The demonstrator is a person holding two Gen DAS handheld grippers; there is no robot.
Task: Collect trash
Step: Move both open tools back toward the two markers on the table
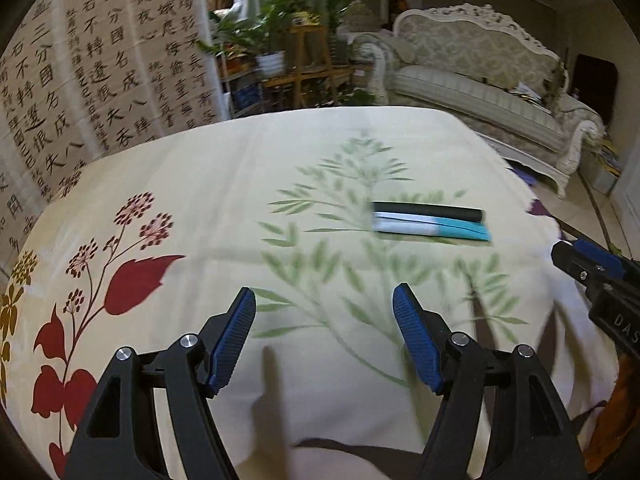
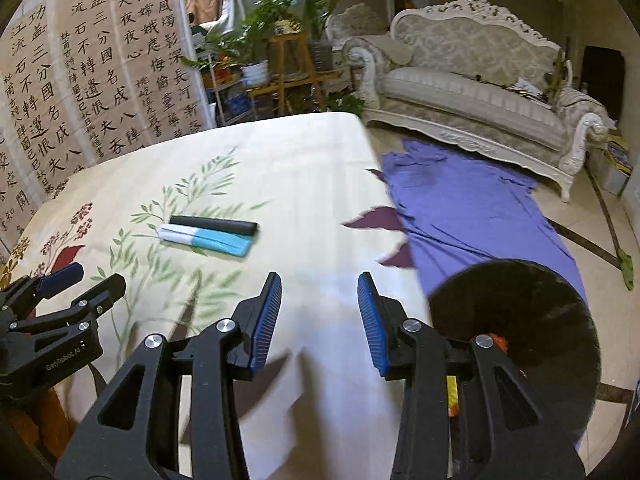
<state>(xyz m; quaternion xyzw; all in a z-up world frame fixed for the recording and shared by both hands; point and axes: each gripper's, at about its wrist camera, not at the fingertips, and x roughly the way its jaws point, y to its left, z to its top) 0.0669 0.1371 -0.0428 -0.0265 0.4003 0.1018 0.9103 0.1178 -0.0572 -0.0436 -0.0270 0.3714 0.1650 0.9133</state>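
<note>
The cream cloth-covered table printed with red flowers and green leaf sprays [image 1: 224, 168] is the anchor here. Past its far edge stand tall hanging sheets of black calligraphy [image 1: 92, 80], potted green plants on a wooden stand [image 1: 288, 40] and an ornate cream carved sofa [image 2: 472, 92]. On the floor off the table's right side lies a purple cloth [image 2: 472, 208], and nearer, tight against the table's right front corner, sits a round black bin [image 2: 520, 328] with something orange and yellow just showing at its rim behind a gripper finger.

On the table, toward its middle, lie the remaining bits of trash — a black rolled tube [image 1: 428, 211] and, touching it on the near side, a flat white and teal packet [image 1: 432, 229]. Nothing else loose shows on the cloth. So the job looks partly done at most: these two pieces are left, and the bin's contents cannot be made out well.

The left gripper [image 1: 324, 320] hangs over the table's near half, angled down toward the cloth, jaws well apart and holding nothing; the packet lies ahead and to its right. The right gripper [image 2: 319, 312] hovers over the table's right front edge — jaws moderately parted, nothing between them — with the bin just to its right.
</note>
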